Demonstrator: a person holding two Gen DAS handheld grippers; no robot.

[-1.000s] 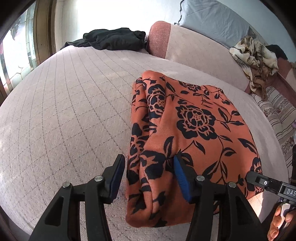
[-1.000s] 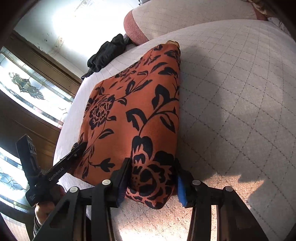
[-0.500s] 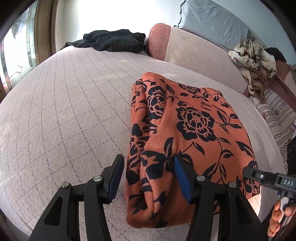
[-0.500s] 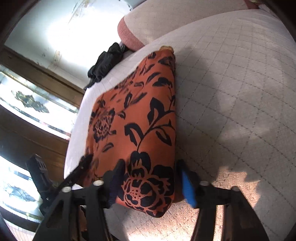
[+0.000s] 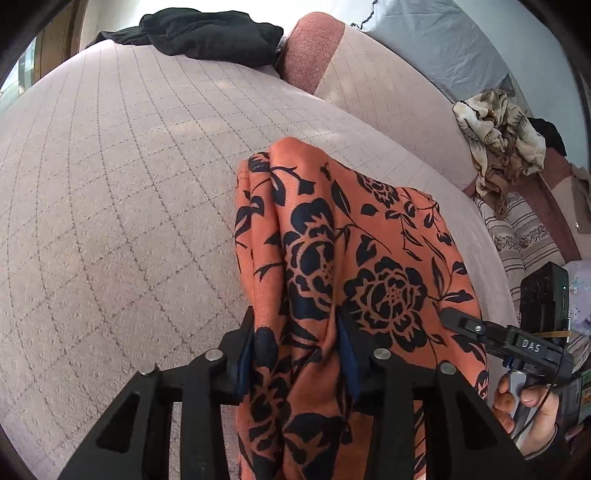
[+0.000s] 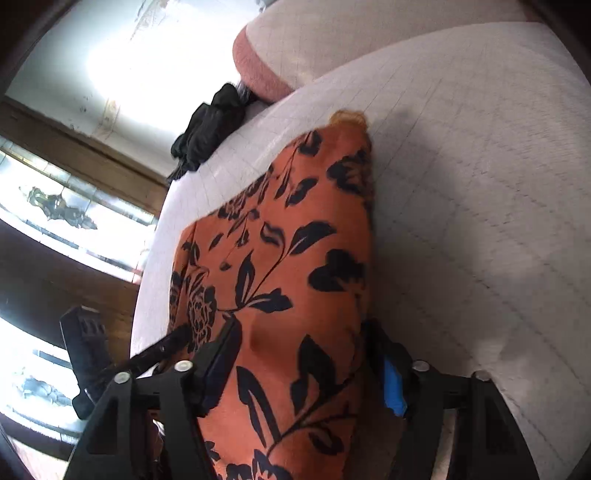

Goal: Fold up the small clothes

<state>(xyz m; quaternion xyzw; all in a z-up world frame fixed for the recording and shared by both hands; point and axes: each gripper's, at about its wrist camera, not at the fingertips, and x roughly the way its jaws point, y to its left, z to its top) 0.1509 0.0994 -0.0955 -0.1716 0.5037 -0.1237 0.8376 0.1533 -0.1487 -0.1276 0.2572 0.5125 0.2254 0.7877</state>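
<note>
An orange cloth with a black flower print lies folded on the quilted pinkish bed. My left gripper is shut on the cloth's near left edge, which bunches up between the fingers and rises off the bed. My right gripper is shut on the near right edge of the same cloth, which fills the gap between its fingers. The right gripper's tip also shows at the right of the left wrist view. The cloth's far end still rests on the bed.
A black garment lies at the far edge of the bed beside a pink-ended pillow. A crumpled cream patterned cloth and striped fabric lie to the right. Dark wood window frames stand to the left.
Both grippers have closed on the near edge of the orange cloth and lifted it. The cloth now bunches and stands up between the fingers; before, the jaws were open around it.
</note>
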